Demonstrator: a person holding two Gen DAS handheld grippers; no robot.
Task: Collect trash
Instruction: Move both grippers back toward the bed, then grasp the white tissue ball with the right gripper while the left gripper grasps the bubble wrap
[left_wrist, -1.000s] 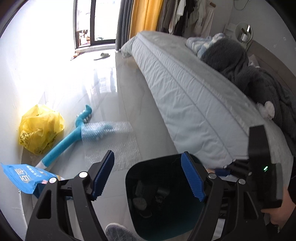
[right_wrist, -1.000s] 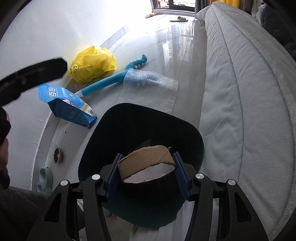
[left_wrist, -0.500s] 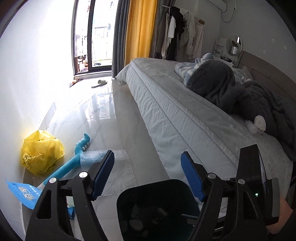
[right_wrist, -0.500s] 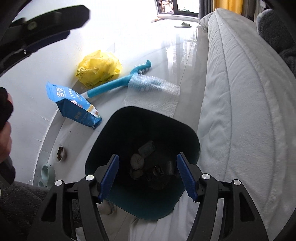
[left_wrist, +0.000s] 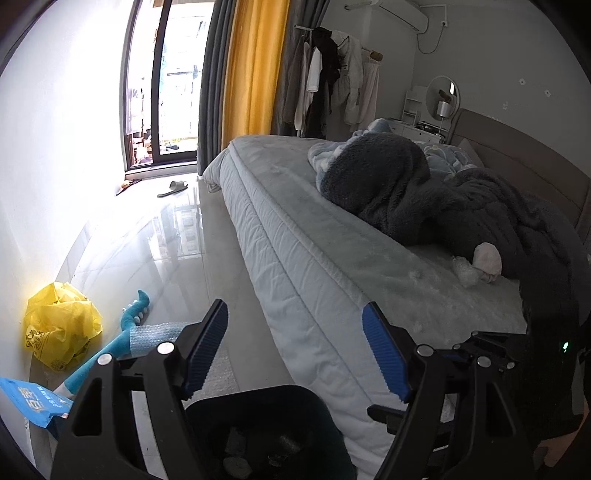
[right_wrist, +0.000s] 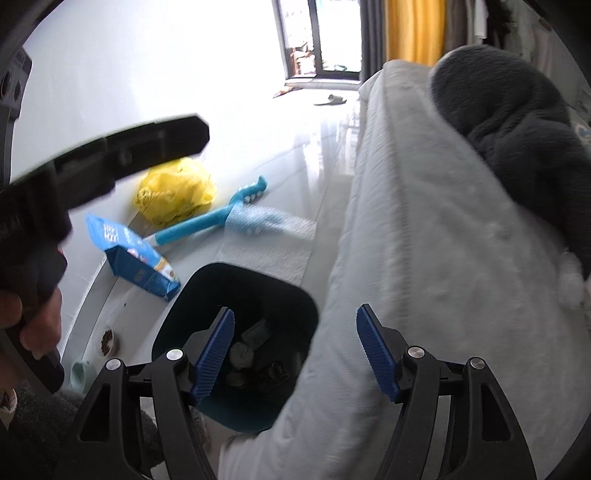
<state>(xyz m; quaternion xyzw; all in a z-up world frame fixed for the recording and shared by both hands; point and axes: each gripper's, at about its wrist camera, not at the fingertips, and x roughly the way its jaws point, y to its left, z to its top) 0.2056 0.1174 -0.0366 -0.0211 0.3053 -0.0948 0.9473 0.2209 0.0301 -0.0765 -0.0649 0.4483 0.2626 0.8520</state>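
A dark trash bin (left_wrist: 255, 395) stands on the floor beside the bed, with several pieces of trash (right_wrist: 243, 354) at its bottom. My left gripper (left_wrist: 295, 308) hangs above the bin's far rim; its jaws are opening slightly and nothing is between them. My right gripper (right_wrist: 295, 312) hovers over the bin (right_wrist: 295, 295) and the bed's edge, its jaws opening and empty. Crumpled white tissue (left_wrist: 476, 266) lies on the bed. A yellow plastic bag (left_wrist: 61, 325), a blue pouch (right_wrist: 129, 254) and a sheet of bubble wrap (right_wrist: 273, 236) lie on the floor.
A blue long-handled brush (right_wrist: 199, 225) lies under the bubble wrap. The bed (left_wrist: 314, 240) with a dark blanket (left_wrist: 424, 192) fills the right side. Small bowls (right_wrist: 107, 338) sit by the wall. A slipper (left_wrist: 173, 188) lies near the window.
The brown cardboard ring held by my right gripper a second ago is gone from its jaws, which have spread. Both grippers rose, and the views tilted up toward the bed.
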